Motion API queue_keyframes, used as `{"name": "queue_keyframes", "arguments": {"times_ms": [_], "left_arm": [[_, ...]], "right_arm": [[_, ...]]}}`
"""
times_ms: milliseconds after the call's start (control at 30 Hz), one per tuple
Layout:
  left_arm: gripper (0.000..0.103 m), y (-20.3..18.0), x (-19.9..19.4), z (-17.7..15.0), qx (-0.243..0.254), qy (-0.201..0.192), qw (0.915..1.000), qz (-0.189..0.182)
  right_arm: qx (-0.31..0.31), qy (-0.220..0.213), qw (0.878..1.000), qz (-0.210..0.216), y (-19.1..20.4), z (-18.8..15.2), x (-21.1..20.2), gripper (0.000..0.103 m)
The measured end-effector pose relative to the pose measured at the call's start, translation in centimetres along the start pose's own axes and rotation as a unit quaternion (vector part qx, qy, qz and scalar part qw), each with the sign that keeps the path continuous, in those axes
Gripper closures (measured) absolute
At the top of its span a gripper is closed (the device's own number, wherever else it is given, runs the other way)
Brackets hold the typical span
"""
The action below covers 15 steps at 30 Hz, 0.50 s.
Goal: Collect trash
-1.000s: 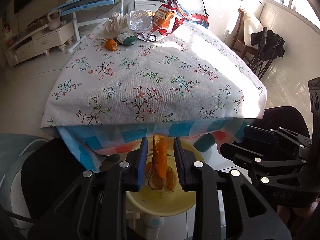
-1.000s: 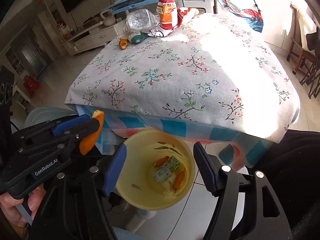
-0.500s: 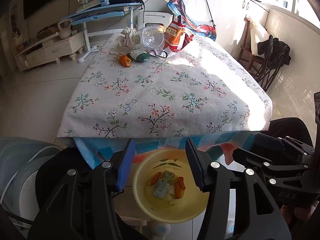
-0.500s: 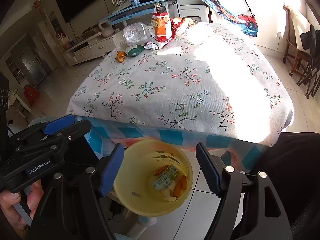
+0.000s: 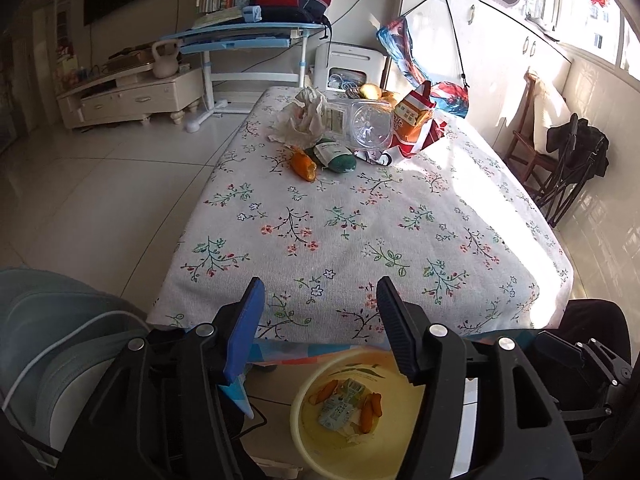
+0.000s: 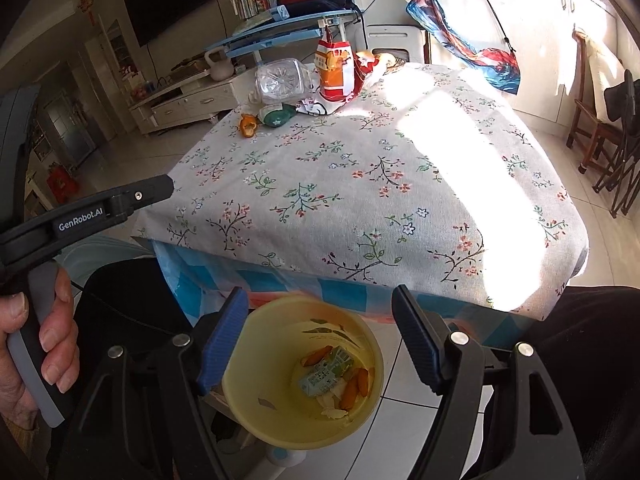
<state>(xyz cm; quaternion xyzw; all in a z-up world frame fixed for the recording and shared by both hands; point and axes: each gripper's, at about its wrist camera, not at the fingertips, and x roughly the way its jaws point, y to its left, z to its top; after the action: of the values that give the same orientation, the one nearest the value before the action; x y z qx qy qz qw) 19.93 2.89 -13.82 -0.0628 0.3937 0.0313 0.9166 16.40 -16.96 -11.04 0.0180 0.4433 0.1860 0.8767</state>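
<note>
Left gripper pitched down over the near table edge, jaws wide and empty, just been opening. Right gripper also pitched down, jaws wide, nothing pinched, framing the yellow bin on the floor below the table edge. Hand wrapped round the left gripper's grey handle, seen at the left of the right wrist view. In the bin: orange peel pieces and a small carton. Remaining trash at the far end of the floral tablecloth: orange peel, green wrapper, clear plastic bottle, snack bag, crumpled tissue.
</note>
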Motion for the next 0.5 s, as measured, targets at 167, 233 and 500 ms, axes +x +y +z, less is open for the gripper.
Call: {"name": "queue_keyframes", "arguments": {"times_ms": [167,233,500], "left_arm": [[0.044,0.9,1.4,1.9,-0.013,-0.005,0.9998,0.013],[0.043,1.2,2.1,2.6,-0.018,-0.006,0.9997,0.017],[0.041,2.4,4.7,5.0,-0.042,-0.007,0.9987,0.030]], "right_arm": [[-0.009,-0.001,1.000,0.004,0.3,0.7,0.6,0.032],[-0.010,-0.003,1.000,0.007,0.3,1.3,0.9,0.032],[-0.006,-0.033,0.999,0.023,1.0,6.2,2.3,0.029]]}}
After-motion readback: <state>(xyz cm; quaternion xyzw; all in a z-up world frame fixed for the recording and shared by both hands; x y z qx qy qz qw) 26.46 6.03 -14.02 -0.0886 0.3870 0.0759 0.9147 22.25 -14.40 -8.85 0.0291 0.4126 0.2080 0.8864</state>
